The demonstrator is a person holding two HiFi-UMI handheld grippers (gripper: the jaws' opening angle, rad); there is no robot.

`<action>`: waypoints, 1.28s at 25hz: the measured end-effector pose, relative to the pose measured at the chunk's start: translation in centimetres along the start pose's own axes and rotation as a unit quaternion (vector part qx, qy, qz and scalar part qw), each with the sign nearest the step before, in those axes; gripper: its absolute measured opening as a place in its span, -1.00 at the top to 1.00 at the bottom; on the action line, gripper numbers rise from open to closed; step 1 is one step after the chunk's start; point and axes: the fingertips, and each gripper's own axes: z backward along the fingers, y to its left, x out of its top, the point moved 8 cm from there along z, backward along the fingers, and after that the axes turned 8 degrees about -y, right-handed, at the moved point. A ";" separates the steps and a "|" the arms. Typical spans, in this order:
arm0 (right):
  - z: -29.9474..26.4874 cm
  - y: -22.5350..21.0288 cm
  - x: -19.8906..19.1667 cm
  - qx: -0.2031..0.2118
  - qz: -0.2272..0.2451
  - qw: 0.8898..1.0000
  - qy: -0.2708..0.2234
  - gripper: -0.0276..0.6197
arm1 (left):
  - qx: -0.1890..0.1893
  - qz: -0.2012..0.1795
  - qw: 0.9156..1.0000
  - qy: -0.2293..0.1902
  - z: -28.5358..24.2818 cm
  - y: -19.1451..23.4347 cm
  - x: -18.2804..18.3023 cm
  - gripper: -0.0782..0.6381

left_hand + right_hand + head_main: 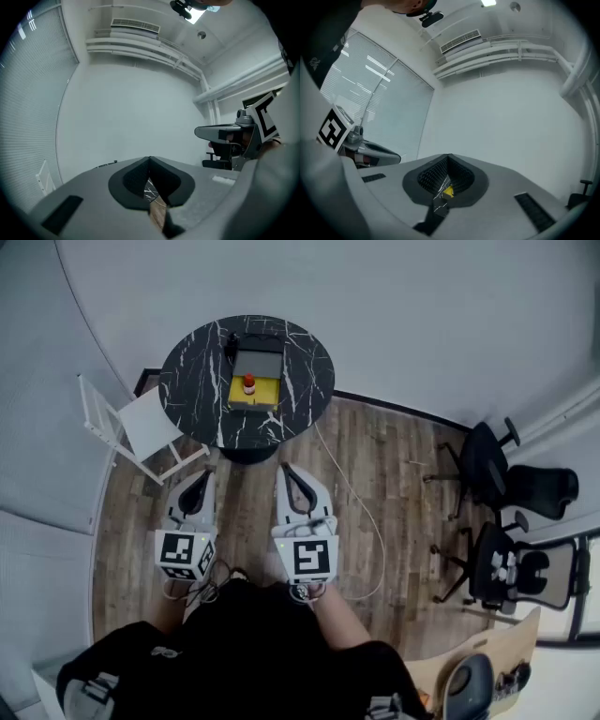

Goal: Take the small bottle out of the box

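1. Both tongs are held level in front of the person, well short of the table. The left gripper [204, 476] has its jaws pressed tip to tip with nothing between them. The right gripper [287, 470] is the same, closed and empty.
2. The small bottle [248, 383] (red cap, pale body) stands upright inside the yellow box [267, 392]. The box has its lid thrown back and sits near the middle of the round black table [192, 381].
3. From where I stand, the job looks not yet begun; the whole approach lies ahead.
4. What could go wrong:
   - If the jaws reach the box closed, they would likely poke the bottle over instead of straddling it.
   - The bottle is small and round, so an off-centre pinch could squirt it sideways against the box wall.
   - The box looks light and nothing holds it down, so a lift might drag it along unless the other gripper steadies it.
   - A cable [352, 498] trails across the floor on the way in, and a white chair [141, 423] crowds the table's left side. Either could catch a foot or an elbow.
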 end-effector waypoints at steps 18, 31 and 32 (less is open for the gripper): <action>-3.1 -0.4 -3.9 -0.054 0.007 0.997 0.057 0.93 | -0.037 0.027 0.998 0.036 -3.6 4.2 -3.8 0.79; -14.8 -9.9 -7.6 0.006 -0.021 0.999 0.027 0.93 | 0.005 0.014 0.998 0.057 -16.5 6.4 -4.1 0.79; -15.5 -10.8 -7.9 0.010 -0.022 0.999 0.028 0.93 | 0.007 0.013 0.998 0.060 -17.7 6.4 -4.1 0.79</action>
